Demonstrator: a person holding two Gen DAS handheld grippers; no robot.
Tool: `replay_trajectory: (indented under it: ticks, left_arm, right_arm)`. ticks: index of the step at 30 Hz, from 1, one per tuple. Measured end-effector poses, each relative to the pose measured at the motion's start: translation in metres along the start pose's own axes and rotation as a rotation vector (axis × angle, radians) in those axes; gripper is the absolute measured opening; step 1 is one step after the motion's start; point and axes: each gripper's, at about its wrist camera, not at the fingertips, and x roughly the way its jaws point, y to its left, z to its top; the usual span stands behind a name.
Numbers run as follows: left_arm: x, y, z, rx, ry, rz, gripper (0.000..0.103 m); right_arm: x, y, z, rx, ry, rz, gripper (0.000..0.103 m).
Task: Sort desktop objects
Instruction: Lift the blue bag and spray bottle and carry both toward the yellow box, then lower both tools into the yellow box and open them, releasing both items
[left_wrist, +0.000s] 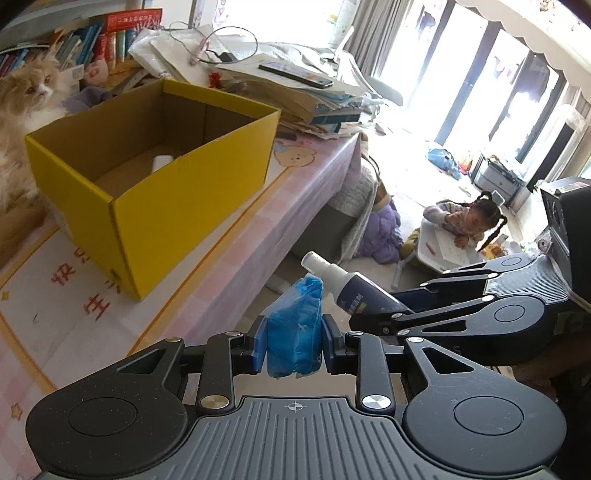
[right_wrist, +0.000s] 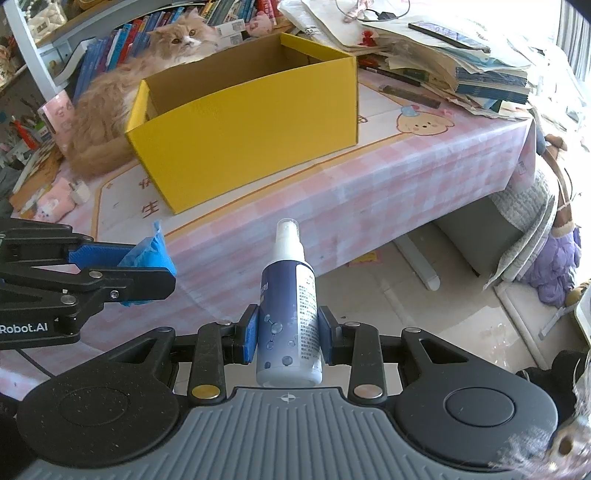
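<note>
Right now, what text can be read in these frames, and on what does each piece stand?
"Robot.AI": on the left gripper's body.
"生": red print on the tablecloth, beside the yellow box.
Spray bottle label: too small to read.
Book spines: blurred.

Cat (right_wrist: 122, 92) behind box (right_wrist: 251, 125), on table (right_wrist: 424, 177).

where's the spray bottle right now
The spray bottle is clamped upright in the right gripper, off the table's near edge, in front of the yellow box. The left gripper with its blue bundle is alongside.
</note>
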Motion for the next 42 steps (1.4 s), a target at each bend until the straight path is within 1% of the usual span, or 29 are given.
replay_trajectory:
  ticks: [6,10,14,19,24,28,32,36,39,42]
  left_arm:
    - [0.016,-0.009,0.02,0.006,-0.001,-0.01,0.028]
    - [0.02,-0.014,0.038,0.0,-0.025,-0.014,0.028]
    - [0.021,-0.02,0.057,0.007,-0.06,-0.002,0.028]
    - [0.015,-0.023,0.084,0.006,-0.137,0.033,0.028]
    - [0.002,-0.015,0.109,-0.023,-0.238,0.119,0.028]
    - [-0.001,0.001,0.123,-0.054,-0.271,0.208,0.028]
    - [0.001,0.019,0.132,-0.068,-0.268,0.288,0.028]
    - [0.01,0.041,0.138,-0.091,-0.24,0.354,0.028]
    - [0.021,0.055,0.137,-0.105,-0.206,0.405,0.028]
    - [0.034,0.065,0.135,-0.105,-0.164,0.438,0.028]
  right_arm:
    - [0.004,-0.022,0.013,0.008,0.003,0.0,0.03]
    - [0.003,-0.037,0.027,0.007,-0.013,0.004,0.03]
    - [-0.001,-0.05,0.048,-0.003,-0.061,0.02,0.03]
    - [-0.009,-0.063,0.083,-0.038,-0.148,0.049,0.03]
    - [-0.014,-0.071,0.121,-0.074,-0.242,0.1,0.03]
    - [-0.008,-0.07,0.151,-0.132,-0.283,0.151,0.03]
    - [0.003,-0.061,0.178,-0.221,-0.294,0.214,0.03]
    - [0.021,-0.044,0.198,-0.334,-0.289,0.257,0.03]
    - [0.043,-0.029,0.211,-0.413,-0.269,0.27,0.03]
    - [0.067,-0.014,0.217,-0.488,-0.233,0.266,0.03]
